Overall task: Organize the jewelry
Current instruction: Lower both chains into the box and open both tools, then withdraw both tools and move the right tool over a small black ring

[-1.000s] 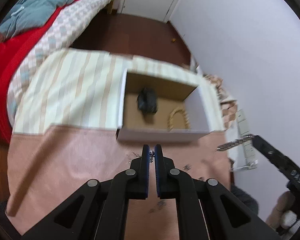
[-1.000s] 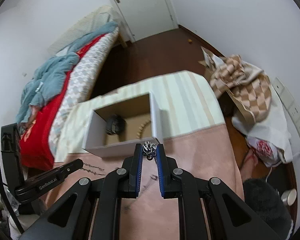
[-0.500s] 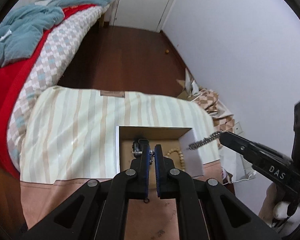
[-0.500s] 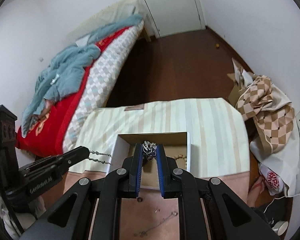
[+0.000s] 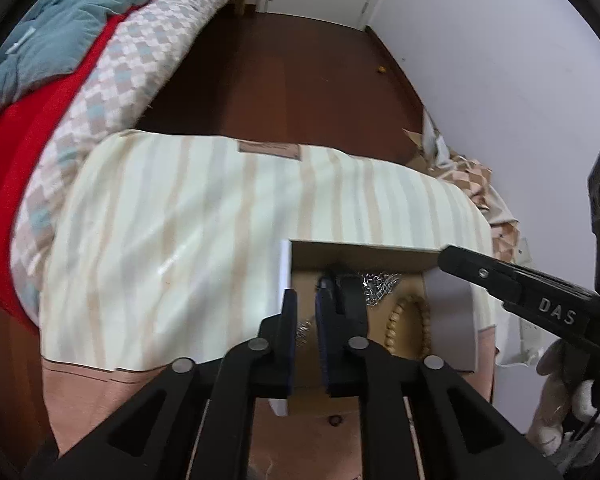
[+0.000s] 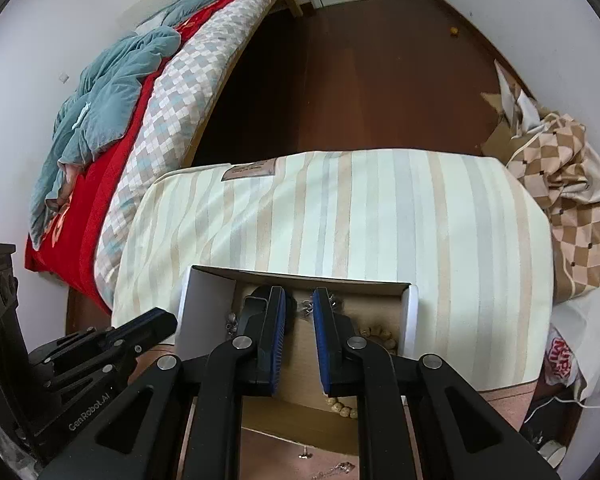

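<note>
An open cardboard box [image 5: 286, 264] [image 6: 411, 312] sits on the striped cloth. Inside lie a wooden bead bracelet [image 5: 406, 326] [image 6: 376, 334], a dark item [image 5: 350, 292] [image 6: 256, 300] and a silver chain [image 5: 380, 284] [image 6: 306, 306]. My left gripper [image 5: 305, 304] is open a little over the box, with a thin silver chain [image 5: 302, 330] lying loose between its fingers. My right gripper [image 6: 299, 300] is open above the box, with the silver chain below its tips. The right gripper also shows in the left wrist view [image 5: 500, 280], the left gripper in the right wrist view [image 6: 148, 326].
The box rests on a striped cloth [image 6: 380, 216] over a pink surface [image 5: 80, 400]. Small jewelry pieces [image 6: 336, 470] lie on the pink surface near me. A bed [image 6: 140, 100] is at the left, a checkered bag [image 6: 572, 208] at the right.
Both grippers moved over the box and opened. The right gripper let its silver chain drop into the box; the left gripper's thin chain now lies loose between its fingers.
</note>
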{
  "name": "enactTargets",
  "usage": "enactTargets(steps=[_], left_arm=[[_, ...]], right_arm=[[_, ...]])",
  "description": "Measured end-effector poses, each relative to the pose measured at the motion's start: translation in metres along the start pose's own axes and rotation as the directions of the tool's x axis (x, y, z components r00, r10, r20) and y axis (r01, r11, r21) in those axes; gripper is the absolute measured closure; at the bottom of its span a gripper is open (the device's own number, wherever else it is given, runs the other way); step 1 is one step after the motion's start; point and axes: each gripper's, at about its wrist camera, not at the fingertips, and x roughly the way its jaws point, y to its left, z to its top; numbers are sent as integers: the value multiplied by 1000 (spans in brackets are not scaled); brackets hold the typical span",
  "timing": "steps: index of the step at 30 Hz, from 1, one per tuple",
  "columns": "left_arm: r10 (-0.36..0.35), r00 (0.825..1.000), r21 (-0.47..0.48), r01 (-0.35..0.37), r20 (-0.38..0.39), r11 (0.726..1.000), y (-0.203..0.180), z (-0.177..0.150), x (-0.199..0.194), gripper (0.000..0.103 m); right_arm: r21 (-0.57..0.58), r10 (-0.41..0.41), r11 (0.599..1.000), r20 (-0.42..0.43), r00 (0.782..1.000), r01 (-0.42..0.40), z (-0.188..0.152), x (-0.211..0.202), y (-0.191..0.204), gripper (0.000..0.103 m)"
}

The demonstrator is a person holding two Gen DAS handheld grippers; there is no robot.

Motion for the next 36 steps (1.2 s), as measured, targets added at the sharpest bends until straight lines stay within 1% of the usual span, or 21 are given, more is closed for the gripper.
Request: enactTargets(steps=[1, 2, 3, 4, 5, 6, 8, 9, 10, 11, 13, 14, 16, 19, 24, 32, 36], left_arm=[[9, 1000, 0, -9, 7, 1000, 1, 1, -2, 88], [17, 1000, -3, -17, 12, 1000, 2, 2, -3, 84], [28, 999, -6, -28, 17, 1000, 2, 2, -5, 67], [39, 999, -8, -39, 31, 999, 3, 2, -9, 44], [52, 998, -11, -51, 45, 999, 3, 3, -12, 33], [68, 996, -11, -67, 61, 998, 3, 2, -15, 21], [88, 992, -2, -88, 85, 996, 2, 0, -20, 20], [106, 990, 4, -106, 91, 994, 2, -1, -22, 20], [124, 988, 12, -125, 94, 992, 1, -4, -22, 19], [138, 986, 16, -141, 95, 990, 1, -6, -22, 18], [172, 980, 29, -176, 97, 984, 1, -14, -21, 1], [183, 978, 35, -187, 100, 982, 0, -17, -21, 1], [216, 971, 53, -222, 102, 974, -1, -27, -19, 0], [242, 966, 69, -249, 95, 966, -3, -37, -17, 0], [257, 961, 76, -265, 103, 961, -7, -47, -22, 0], [263, 955, 75, -275, 140, 959, -13, -56, -49, 0], [275, 944, 71, -292, 179, 954, -16, -65, -70, 0]], right_arm=[[8, 0, 1000, -5, 1000, 0, 1, 0, -1, 84], [17, -2, 1000, -4, 1000, 2, 1, -1, -2, 76], [24, -6, 1000, -2, 1000, 6, 1, -3, -4, 72], [26, -15, 1000, 3, 1000, 15, 0, -6, -5, 66], [27, -28, 999, 9, 1000, 28, -1, -9, -5, 59], [22, -50, 999, 19, 999, 50, -3, -12, -5, 56], [15, -99, 995, 43, 994, 99, -11, -20, -5, 36], [10, -126, 992, 49, 991, 126, -14, -23, -6, 31], [1, -155, 988, 57, 986, 155, -20, -26, -5, 22], [-8, -195, 981, 65, 979, 196, -26, -28, -5, 16], [-20, -264, 964, 77, 961, 266, -39, -30, -4, 11], [-19, -286, 957, 77, 955, 288, -46, -30, -4, 6], [-14, -310, 950, 70, 948, 312, -56, -30, -6, 2], [-16, -352, 935, 70, 933, 354, -71, -29, -6, 2], [-13, -374, 927, 73, 925, 375, -86, -33, -3, 2], [-7, -376, 926, 103, 921, 378, -98, -53, 7, 2], [-4, -372, 927, 133, 919, 375, -106, -70, 16, 2]])
